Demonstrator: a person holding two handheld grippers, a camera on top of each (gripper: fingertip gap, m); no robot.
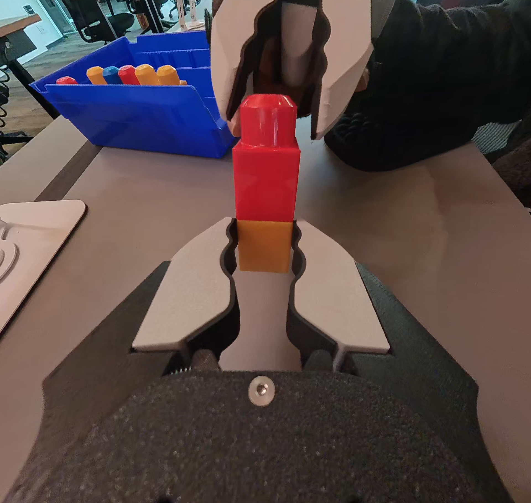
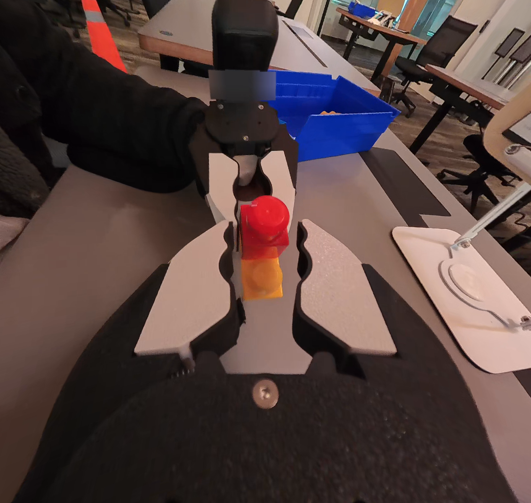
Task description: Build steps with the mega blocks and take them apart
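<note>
Left wrist view: the left tool (image 1: 264, 248) is clamped on the orange block (image 1: 263, 246), its jaws pressed against the block's two sides. That block stands on the grey desk (image 1: 388, 216), with a red block (image 1: 265, 182) stacked upright on top, its single round stud facing up. The right tool (image 1: 271, 128) comes down from above with its jaws spread wide, one tip just beside the stud and the other clear of it, holding nothing.

In the right wrist view the same right tool (image 2: 263, 239) straddles the red block (image 2: 263, 228) with gaps on both sides, though the left finger may be brushing it; the angle makes that hard to judge. The orange block (image 2: 261, 282) sits beneath.

Behind the stack, a blue bin (image 1: 129, 116) rests on the desk, holding more red, orange and blue blocks (image 1: 135, 75). A white lamp base (image 2: 465, 294) lies flat to one side.
</note>
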